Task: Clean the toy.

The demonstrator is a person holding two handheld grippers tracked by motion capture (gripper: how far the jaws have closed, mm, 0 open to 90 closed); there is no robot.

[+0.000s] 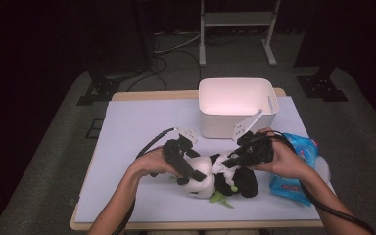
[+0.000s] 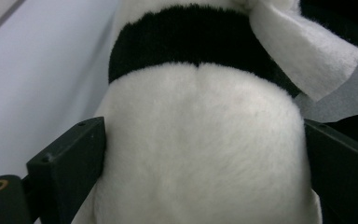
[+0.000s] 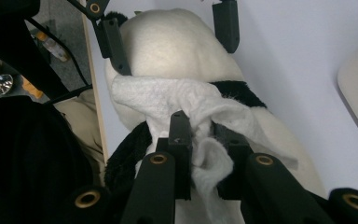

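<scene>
1. Panda plush [image 1: 210,178] lies on the lavender table mat [image 1: 137,127], near the front edge, between the two hands. White body toward the left hand, black limbs toward the right.
2. A white cloth [image 3: 177,100] is draped across the plush around its black band; the left gripper view shows a flap of it at top right [image 2: 307,46].
3. Right gripper [image 3: 200,135]: jaws nearly closed, pinching a bunched fold of the white cloth. The fabric is squeezed between the two black pads and bulges out below them. In the high view it sits over the plush's dark half [image 1: 245,152], held by the right hand [image 1: 284,159].
4. Left gripper [image 2: 200,154]: jaws spread wide, one on each side of the plush's white rounded body. The left pad sits right at the fur's edge, the right one just beside it; can't tell whether either one presses, and the fur is not visibly squashed. The right gripper view shows the same two jaws straddling the white body [image 3: 168,32].
5. Left hand [image 1: 152,164] brings that gripper in from the plush's left side.
6. White bin [image 1: 237,105] stands behind the plush, apart from it, toward the far edge of the mat.
7. Blue packet [image 1: 298,166] lies to the right, just beside the right hand and partly under its forearm.
8. Green bit [image 1: 220,197] pokes out at the plush's front edge; can't tell what it is.
</scene>
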